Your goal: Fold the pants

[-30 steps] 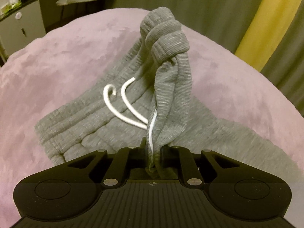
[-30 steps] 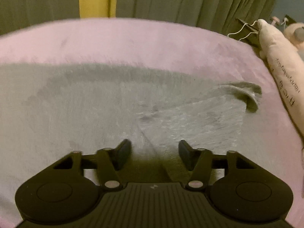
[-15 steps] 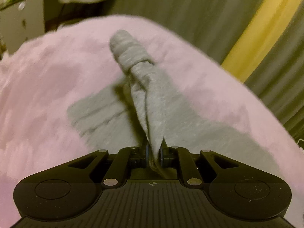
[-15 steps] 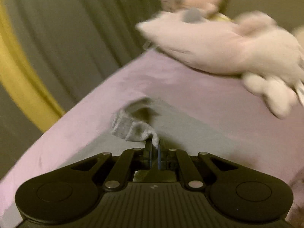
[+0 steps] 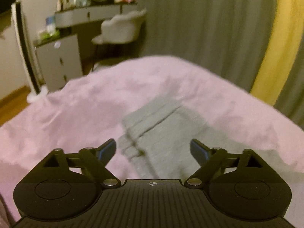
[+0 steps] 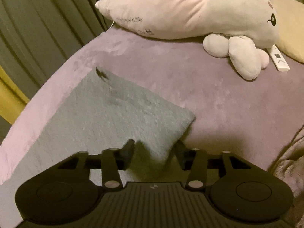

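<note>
The grey sweatpants point(image 5: 171, 131) lie flat on the pink bed cover point(image 5: 79, 110), folded lengthwise with the waistband end in front of my left gripper point(image 5: 153, 150). The left gripper is open and empty just above the waistband. In the right wrist view the leg end of the pants point(image 6: 114, 114) lies flat with its hem corner pointing right. My right gripper point(image 6: 154, 152) is open and empty, hovering over the near part of the leg.
A large pink plush toy point(image 6: 190, 13) and a white remote point(image 6: 280, 60) lie on the purple cover point(image 6: 228, 98) beyond the pants. Grey and yellow curtains point(image 5: 209, 28) hang behind the bed. A dresser and chair point(image 5: 117, 30) stand at the far left.
Both grippers let go of the pants and opened. The bunched waistband and the leg hem that were held up now lie flat on the bed. Both grippers have pulled back.
</note>
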{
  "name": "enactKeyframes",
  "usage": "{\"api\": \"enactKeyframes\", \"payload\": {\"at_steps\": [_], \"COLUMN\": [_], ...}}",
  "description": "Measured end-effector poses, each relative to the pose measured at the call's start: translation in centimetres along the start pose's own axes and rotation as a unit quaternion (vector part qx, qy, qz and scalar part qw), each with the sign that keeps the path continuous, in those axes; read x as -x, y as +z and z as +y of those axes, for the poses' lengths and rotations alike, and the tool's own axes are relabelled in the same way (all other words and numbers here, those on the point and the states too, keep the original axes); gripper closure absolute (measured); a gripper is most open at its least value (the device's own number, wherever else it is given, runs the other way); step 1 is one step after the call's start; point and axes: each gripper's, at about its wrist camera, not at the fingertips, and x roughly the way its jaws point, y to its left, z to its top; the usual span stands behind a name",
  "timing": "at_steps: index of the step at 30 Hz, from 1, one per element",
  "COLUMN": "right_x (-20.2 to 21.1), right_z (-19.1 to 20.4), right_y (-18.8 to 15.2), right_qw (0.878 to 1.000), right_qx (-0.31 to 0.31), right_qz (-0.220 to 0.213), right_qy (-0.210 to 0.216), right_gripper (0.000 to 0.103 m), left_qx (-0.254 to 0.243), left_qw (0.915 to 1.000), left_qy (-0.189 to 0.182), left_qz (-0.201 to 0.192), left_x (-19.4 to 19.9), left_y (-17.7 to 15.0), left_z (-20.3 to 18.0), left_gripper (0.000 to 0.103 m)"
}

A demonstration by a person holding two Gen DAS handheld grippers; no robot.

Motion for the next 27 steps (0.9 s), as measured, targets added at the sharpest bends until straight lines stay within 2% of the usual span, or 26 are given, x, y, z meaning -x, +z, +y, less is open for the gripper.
{"api": "enactKeyframes", "payload": {"at_steps": [2, 4, 5, 7, 8, 9, 10, 13, 16, 19, 21, 23, 24, 27], "right_x": [-0.9, -2.3, -2.8, -2.3, -1.7, -1.2, -0.5, 1.2, 2.0, 1.5, 0.5, -0.6, -1.2, -2.2], "right_z": [0.2, 1.0, 1.4, 1.8, 1.9, 2.1, 2.2, 2.8, 5.1, 8.2, 10.1, 11.1, 11.6, 12.1], "right_y": [0.0, -0.1, -0.2, -0.2, -0.2, -0.3, -0.3, -0.7, -1.4, -2.5, -3.4, -4.3, -5.0, -6.2], "right_qw": [1.000, 0.999, 0.998, 0.997, 0.995, 0.992, 0.991, 0.997, 0.997, 0.994, 0.990, 0.985, 0.983, 0.982], "right_qx": [0.012, 0.034, 0.053, 0.058, 0.057, 0.062, 0.066, 0.054, 0.070, 0.081, 0.063, 0.041, 0.029, 0.040], "right_qz": [0.007, 0.032, 0.040, 0.019, 0.000, -0.014, -0.024, -0.032, -0.024, -0.002, 0.024, 0.051, 0.062, 0.073], "right_qy": [0.000, 0.002, -0.019, -0.052, -0.087, -0.109, -0.111, -0.053, 0.018, 0.072, 0.126, 0.160, 0.170, 0.169], "right_gripper": [0.051, 0.052, 0.054, 0.053, 0.051, 0.048, 0.041, 0.030, 0.023, 0.015, 0.014, 0.014, 0.014, 0.013], "left_qx": [-0.004, -0.014, -0.021, -0.033, -0.041, -0.050, -0.060, -0.099, -0.124, -0.110, -0.091, -0.096, -0.107, -0.140], "left_qw": [0.9995, 0.9978, 0.9967, 0.9941, 0.9919, 0.9889, 0.9862, 0.9777, 0.9756, 0.9789, 0.9784, 0.9731, 0.9689, 0.9500], "left_qy": [-0.032, -0.065, -0.076, -0.092, -0.103, -0.114, -0.121, -0.128, -0.142, -0.144, -0.156, -0.173, -0.179, -0.204], "left_qz": [-0.007, 0.007, 0.018, 0.045, 0.063, 0.080, 0.096, 0.133, 0.113, 0.095, 0.100, 0.119, 0.133, 0.191], "left_x": [0.7, 0.5, 0.1, -1.1, -1.8, -2.5, -3.1, -4.7, -4.7, -5.3, -6.9, -8.6, -9.2, -12.3], "left_y": [-0.1, -0.5, -0.9, -1.9, -2.7, -3.5, -4.2, -5.7, -5.3, -3.6, -2.2, -1.3, -1.5, -2.3], "left_z": [-2.1, -4.9, -6.3, -9.5, -11.0, -12.3, -13.3, -16.0, -17.2, -17.8, -18.8, -19.8, -20.5, -22.4], "left_gripper": [0.006, 0.006, 0.006, 0.006, 0.006, 0.006, 0.006, 0.009, 0.011, 0.011, 0.013, 0.026, 0.037, 0.052]}}
